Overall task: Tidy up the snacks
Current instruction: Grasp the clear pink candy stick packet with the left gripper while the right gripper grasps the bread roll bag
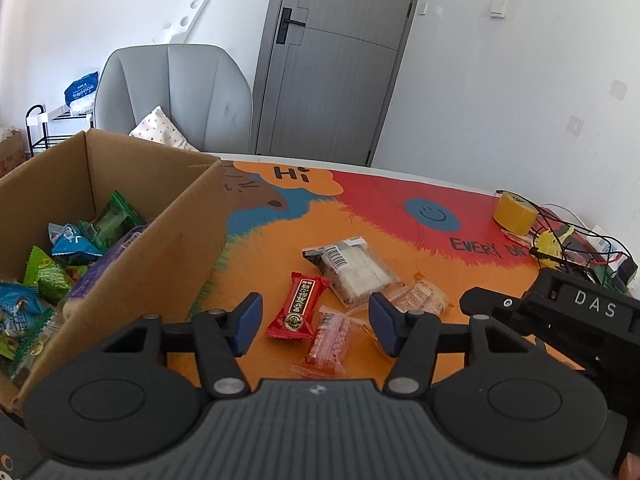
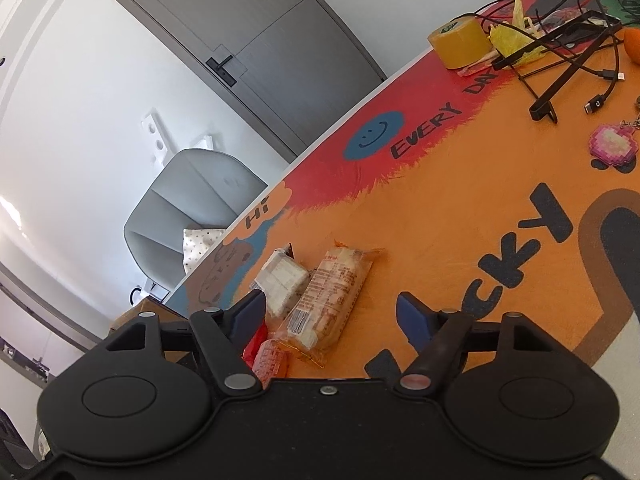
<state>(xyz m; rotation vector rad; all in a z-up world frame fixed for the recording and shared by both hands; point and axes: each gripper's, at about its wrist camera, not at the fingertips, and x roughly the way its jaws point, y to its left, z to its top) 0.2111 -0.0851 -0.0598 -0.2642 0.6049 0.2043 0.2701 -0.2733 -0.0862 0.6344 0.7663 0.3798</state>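
Observation:
Several snacks lie on the orange mat: a red packet [image 1: 296,307], a pink candy packet [image 1: 329,341], a white wafer pack [image 1: 354,270] and an orange-wrapped biscuit pack [image 1: 420,298]. My left gripper [image 1: 314,325] is open and empty, above the red and pink packets. A cardboard box [image 1: 152,240] at left holds green and blue snack packets [image 1: 76,240]. My right gripper [image 2: 330,318] is open and empty just above the biscuit pack [image 2: 332,300], with the wafer pack [image 2: 282,280] to its left. Its body shows in the left wrist view [image 1: 568,312].
A yellow tape roll [image 1: 514,212] and tangled cables [image 1: 576,240] sit at the mat's far right. Cables [image 2: 560,68], a pink keychain [image 2: 612,146] and an orange fruit [image 2: 632,44] lie on the right. A grey chair [image 1: 176,92] stands behind the table.

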